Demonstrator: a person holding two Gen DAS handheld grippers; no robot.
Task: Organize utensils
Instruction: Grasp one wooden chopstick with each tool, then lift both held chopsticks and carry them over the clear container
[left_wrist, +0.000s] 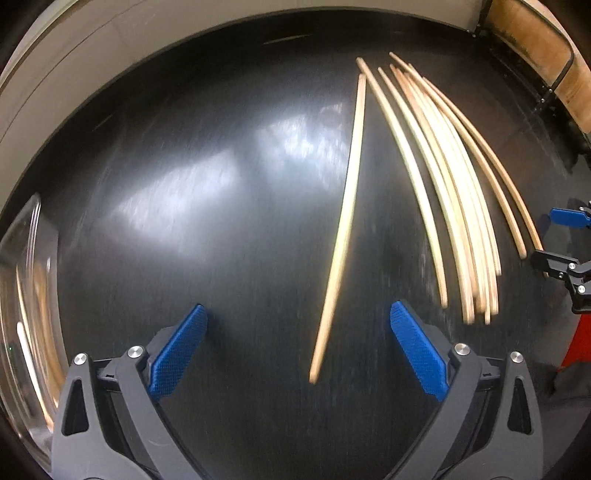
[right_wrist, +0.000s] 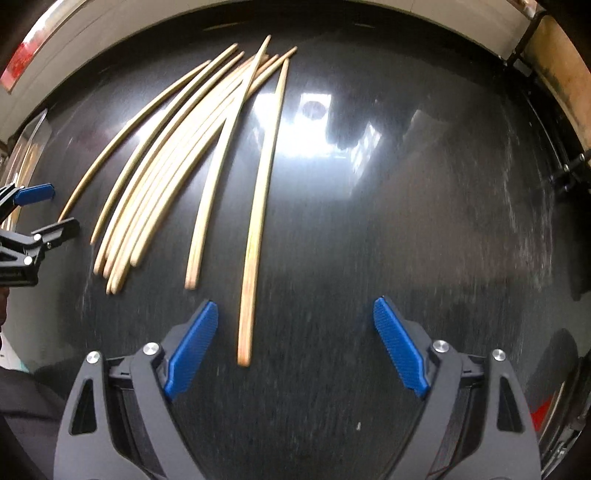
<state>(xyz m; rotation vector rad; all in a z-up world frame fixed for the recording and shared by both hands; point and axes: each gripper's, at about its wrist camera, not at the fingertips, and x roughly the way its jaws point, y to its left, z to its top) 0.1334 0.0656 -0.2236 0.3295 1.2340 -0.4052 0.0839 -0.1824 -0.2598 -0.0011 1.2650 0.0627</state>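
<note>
Left gripper (left_wrist: 298, 352): spread, empty
Right gripper (right_wrist: 295, 345): spread, empty
Chopsticks (left_wrist: 454, 192): loose on dark table (left_wrist: 207, 258), 1 stray apart
Glass container (left_wrist: 27, 314): some sticks inside
Progress: partly done, most remaining

I see overhead light glaring white off the glossy black round tabletop (left_wrist: 207, 192); motion blur streaks it, edges bend.

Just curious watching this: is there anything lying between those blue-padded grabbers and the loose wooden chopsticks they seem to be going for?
Nothing visible. The left gripper is open above one lone wooden chopstick on the bare black table. The right gripper is open over another single chopstick. The remaining bundle of chopsticks lies off to the side.
</note>
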